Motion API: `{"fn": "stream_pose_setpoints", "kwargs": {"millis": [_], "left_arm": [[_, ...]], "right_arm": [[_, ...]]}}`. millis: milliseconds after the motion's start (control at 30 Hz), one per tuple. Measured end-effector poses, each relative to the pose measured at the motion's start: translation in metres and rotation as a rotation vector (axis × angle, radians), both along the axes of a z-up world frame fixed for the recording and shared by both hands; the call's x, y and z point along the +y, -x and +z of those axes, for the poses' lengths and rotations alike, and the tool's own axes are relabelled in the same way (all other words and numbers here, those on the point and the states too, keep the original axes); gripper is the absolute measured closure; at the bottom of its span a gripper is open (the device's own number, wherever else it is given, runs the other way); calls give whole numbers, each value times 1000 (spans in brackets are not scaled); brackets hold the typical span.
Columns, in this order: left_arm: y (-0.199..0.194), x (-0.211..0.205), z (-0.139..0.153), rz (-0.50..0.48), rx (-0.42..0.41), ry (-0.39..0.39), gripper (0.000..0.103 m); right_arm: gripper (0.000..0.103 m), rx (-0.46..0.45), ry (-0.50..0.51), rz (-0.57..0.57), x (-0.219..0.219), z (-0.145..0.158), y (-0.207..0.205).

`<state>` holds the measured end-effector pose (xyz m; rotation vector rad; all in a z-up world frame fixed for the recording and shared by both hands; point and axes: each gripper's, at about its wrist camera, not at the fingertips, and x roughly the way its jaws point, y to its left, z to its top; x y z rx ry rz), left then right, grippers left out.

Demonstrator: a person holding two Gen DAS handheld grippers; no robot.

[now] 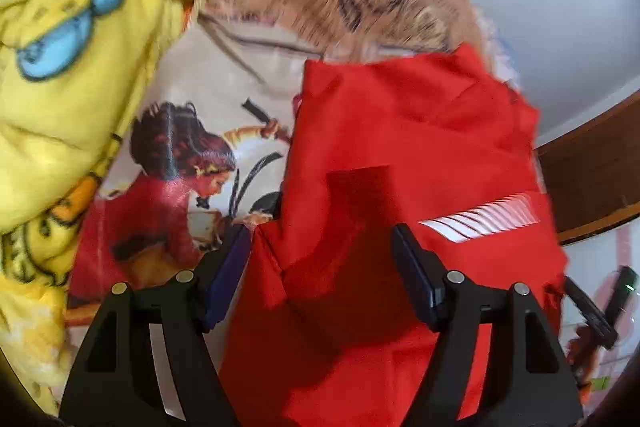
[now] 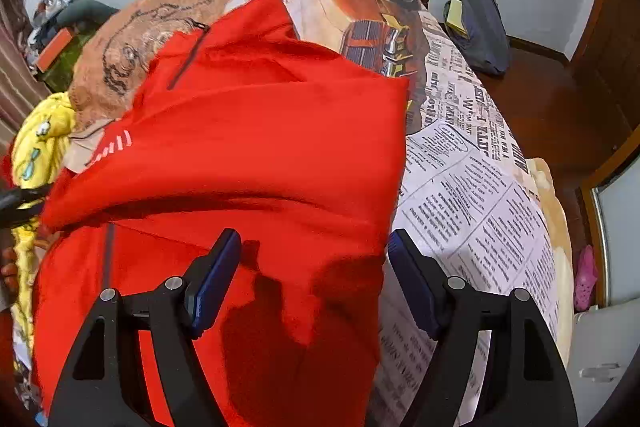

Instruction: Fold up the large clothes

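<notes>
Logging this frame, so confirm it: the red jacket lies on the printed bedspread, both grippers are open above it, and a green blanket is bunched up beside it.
One detail is wrong: the bunched blanket is yellow, not green, as the left wrist view shows. The rest stands: the red jacket lies on the printed bedspread, with the left gripper and right gripper open above it.

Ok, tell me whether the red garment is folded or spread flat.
Partly folded: the red garment has an upper layer doubled over its lower part, on the printed bedspread.
</notes>
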<state>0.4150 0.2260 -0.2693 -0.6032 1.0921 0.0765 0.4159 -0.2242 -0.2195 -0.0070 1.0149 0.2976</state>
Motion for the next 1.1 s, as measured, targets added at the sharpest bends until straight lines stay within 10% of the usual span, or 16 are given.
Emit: {"fn": "stream_pose_setpoints", "kwargs": {"millis": [167, 233, 300, 667, 767, 900, 1100], "left_arm": [[-22, -26, -6, -55, -21, -94, 47], [-32, -39, -2, -103, -40, -163, 88], [-40, -54, 6, -151, -59, -228, 103], [-70, -35, 81, -47, -219, -438, 103], [-69, -28, 78, -78, -196, -422, 98], [-63, -26, 52, -146, -114, -349, 46], [-48, -20, 1, -193, -14, -110, 44]], "right_arm": [[30, -23, 15, 35, 8, 9, 8], [30, -34, 38, 59, 16, 11, 9], [30, -38, 51, 74, 21, 11, 7], [30, -39, 100, 111, 54, -1, -35], [30, -21, 109, 105, 60, -8, -53], [26, 3, 61, 80, 58, -16, -67], [24, -11, 39, 72, 53, -17, -59]]}}
